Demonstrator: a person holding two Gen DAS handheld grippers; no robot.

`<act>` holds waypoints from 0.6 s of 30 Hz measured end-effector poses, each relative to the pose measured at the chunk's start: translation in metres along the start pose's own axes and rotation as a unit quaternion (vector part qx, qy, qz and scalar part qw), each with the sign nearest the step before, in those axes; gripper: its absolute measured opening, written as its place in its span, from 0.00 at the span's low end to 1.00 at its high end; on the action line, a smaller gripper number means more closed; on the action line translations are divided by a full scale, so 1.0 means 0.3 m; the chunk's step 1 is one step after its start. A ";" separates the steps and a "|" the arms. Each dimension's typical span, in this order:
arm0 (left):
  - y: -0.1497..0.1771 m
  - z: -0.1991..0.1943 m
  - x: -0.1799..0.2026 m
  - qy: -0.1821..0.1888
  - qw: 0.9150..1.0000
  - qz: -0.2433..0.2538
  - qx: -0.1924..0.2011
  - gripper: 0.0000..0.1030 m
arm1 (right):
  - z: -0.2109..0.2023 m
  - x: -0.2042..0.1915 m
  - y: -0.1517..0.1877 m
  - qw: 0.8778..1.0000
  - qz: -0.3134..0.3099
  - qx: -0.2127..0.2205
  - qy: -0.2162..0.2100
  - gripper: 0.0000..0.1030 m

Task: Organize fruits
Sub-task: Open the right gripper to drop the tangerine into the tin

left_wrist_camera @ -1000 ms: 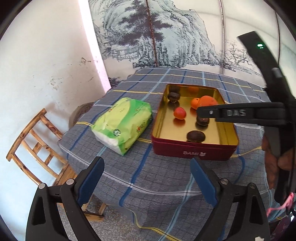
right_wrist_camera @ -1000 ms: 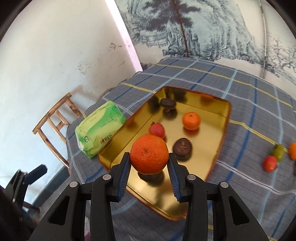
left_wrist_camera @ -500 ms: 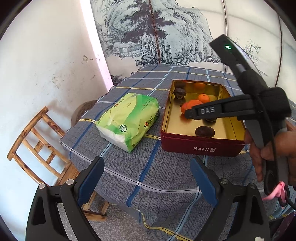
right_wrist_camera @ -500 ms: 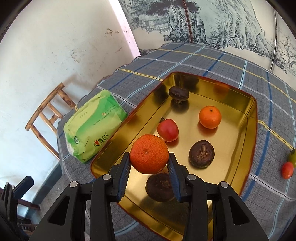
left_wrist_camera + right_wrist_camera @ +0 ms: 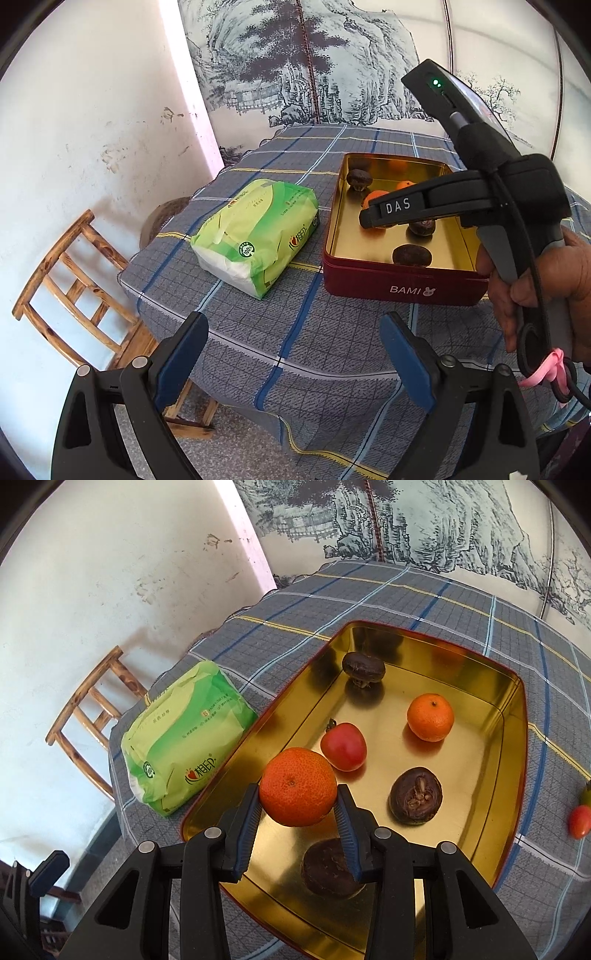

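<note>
My right hand-held gripper (image 5: 298,808) pinches a large mandarin (image 5: 297,786) between its blue pads, holding it above the near-left part of the gold-lined tin (image 5: 513,716), whose red outer wall reads "BAMI" in the left wrist view. Inside the tin lie a smaller mandarin (image 5: 430,717) toward the far right, a red tomato-like fruit (image 5: 344,746) just beyond the held mandarin, and three dark brown wrinkled fruits: one (image 5: 363,667) near the far-left wall, one (image 5: 416,796) to the right of centre, one (image 5: 328,867) at the near end, partly hidden by my right finger. On the plaid-clothed counter (image 5: 388,587), to the right of the tin, a small red fruit (image 5: 578,822) lies just beside a green one (image 5: 586,794) at the edge of view. A green pack of tissues (image 5: 177,738) rests on the cloth just left of the tin; I cannot tell whether the two touch. My left hand-held gripper (image 5: 293,358) hangs spread wide and empty near the front edge of the counter, well short of the tin (image 5: 399,280). From that side my right hand (image 5: 554,280) shows wrapped round the black handle, the tool's "DAS" label over the tin. A wooden chair (image 5: 74,291) stands beside the counter by the white wall
</note>
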State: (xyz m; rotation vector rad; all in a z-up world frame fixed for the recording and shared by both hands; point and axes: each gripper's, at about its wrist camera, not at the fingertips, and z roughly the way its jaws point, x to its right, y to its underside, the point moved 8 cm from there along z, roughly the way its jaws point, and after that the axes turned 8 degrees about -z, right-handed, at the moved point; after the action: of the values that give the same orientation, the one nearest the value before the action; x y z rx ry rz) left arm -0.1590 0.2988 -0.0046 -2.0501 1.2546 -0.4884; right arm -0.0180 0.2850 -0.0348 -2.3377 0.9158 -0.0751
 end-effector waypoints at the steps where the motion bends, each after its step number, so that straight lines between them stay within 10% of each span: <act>1: 0.000 -0.001 -0.001 0.000 1.000 -0.001 0.000 0.89 | -0.001 0.000 0.000 1.000 0.001 0.001 -0.001 0.41; 13: -0.002 -0.021 0.027 0.009 1.000 0.008 0.002 0.90 | -0.169 0.047 0.005 0.997 0.029 0.071 -0.028 0.42; 18: -0.003 -0.039 0.075 0.038 0.999 0.016 0.009 0.90 | -0.309 0.193 0.154 0.994 0.037 0.102 0.035 0.42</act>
State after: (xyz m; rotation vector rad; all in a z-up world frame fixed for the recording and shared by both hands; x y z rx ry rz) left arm -0.1553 0.2749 0.0036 -2.0101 1.3218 -0.5651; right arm -0.0263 0.1730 0.0042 -2.1225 0.9792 -0.2110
